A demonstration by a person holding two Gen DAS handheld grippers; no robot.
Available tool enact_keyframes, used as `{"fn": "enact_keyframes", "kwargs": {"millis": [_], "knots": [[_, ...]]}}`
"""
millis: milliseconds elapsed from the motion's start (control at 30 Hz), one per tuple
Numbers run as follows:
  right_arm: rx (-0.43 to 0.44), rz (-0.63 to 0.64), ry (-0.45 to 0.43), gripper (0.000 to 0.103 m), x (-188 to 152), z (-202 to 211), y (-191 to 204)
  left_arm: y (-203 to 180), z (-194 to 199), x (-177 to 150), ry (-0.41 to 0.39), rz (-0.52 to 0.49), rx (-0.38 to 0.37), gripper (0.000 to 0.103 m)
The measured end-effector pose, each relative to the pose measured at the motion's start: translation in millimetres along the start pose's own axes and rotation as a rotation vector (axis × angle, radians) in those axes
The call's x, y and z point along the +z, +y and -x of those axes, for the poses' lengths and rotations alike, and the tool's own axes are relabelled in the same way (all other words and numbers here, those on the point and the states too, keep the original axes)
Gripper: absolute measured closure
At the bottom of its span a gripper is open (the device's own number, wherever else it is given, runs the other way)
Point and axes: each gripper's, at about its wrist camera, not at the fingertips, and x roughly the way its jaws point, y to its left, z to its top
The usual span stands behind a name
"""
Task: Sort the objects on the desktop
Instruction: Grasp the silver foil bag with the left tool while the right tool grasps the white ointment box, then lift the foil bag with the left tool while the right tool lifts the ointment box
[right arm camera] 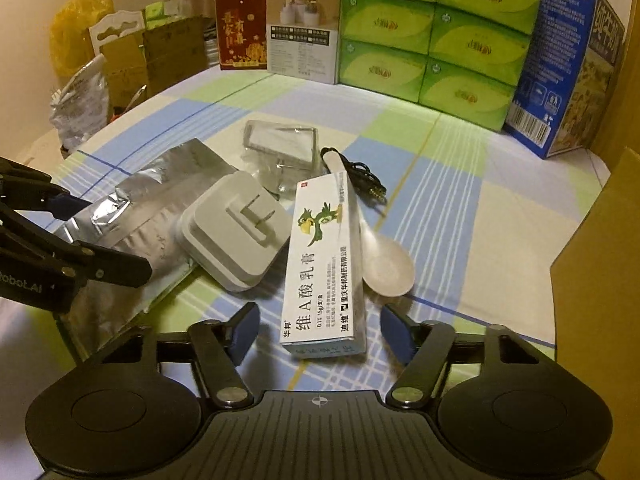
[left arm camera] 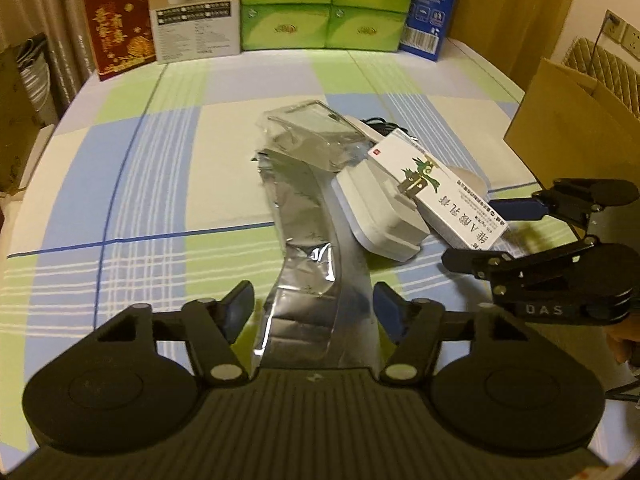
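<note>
While both tongs, left [left arm camera: 314, 308] and right [right arm camera: 318, 330], gape empty, the ointment box [right arm camera: 324, 264] probably leans on the charger [right arm camera: 236, 232]; lifting it carelessly could nudge the spoon [right arm camera: 380, 256].

1. Left gripper [left arm camera: 314, 306]: black body with a ribbed centre plate and round housings either side behind the jaws.
2. Blue pads [left arm camera: 240, 304] line the inner faces; silver screws mark the linkage pivots.
3. Right gripper [right arm camera: 318, 330]: the same build, with a small crosshair mark behind the jaws.
</note>
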Motion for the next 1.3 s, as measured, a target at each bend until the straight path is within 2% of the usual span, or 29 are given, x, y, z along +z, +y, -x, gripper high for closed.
{"fn": "enact_keyframes", "kwargs": {"millis": [100, 167, 300, 467, 700, 900, 967, 1033, 1200, 1300], "knots": [[-0.011, 0.007, 0.004, 0.049, -1, -3, 2, -1, -4, 0, 0.009, -0.002, -0.011, 0.048], [-0.017, -0.005, 0.016, 0.062, -2, -3, 2, 0, -4, -1, 0.009, 0.006, -0.012, 0.051], [-0.006, -0.058, 0.028, 0.063, -5, 4, -1, 1, 1, -3, 0.009, 0.032, -0.027, 0.058], [0.008, -0.148, 0.061, 0.063, -19, 23, -3, -5, 15, -17, 0.020, 0.052, -0.032, 0.060], [0.010, -0.231, 0.107, 0.063, -52, 65, 10, -36, 45, -52, 0.056, 0.011, -0.054, 0.061], [-0.001, -0.268, 0.130, 0.063, -86, 101, 21, -63, 71, -83, 0.070, 0.018, -0.097, 0.059], [-0.001, -0.272, 0.122, 0.056, -93, 106, 22, -66, 73, -88, 0.077, 0.024, -0.099, 0.056], [-0.010, -0.256, 0.104, 0.043, -94, 109, 22, -66, 73, -86, 0.075, 0.031, -0.088, 0.054], [-0.018, -0.211, 0.062, 0.041, -90, 109, 23, -55, 62, -80, 0.089, 0.107, -0.085, 0.045], [-0.014, -0.215, 0.068, 0.041, -90, 102, 23, -54, 52, -78, 0.105, 0.126, -0.095, 0.045]]}}
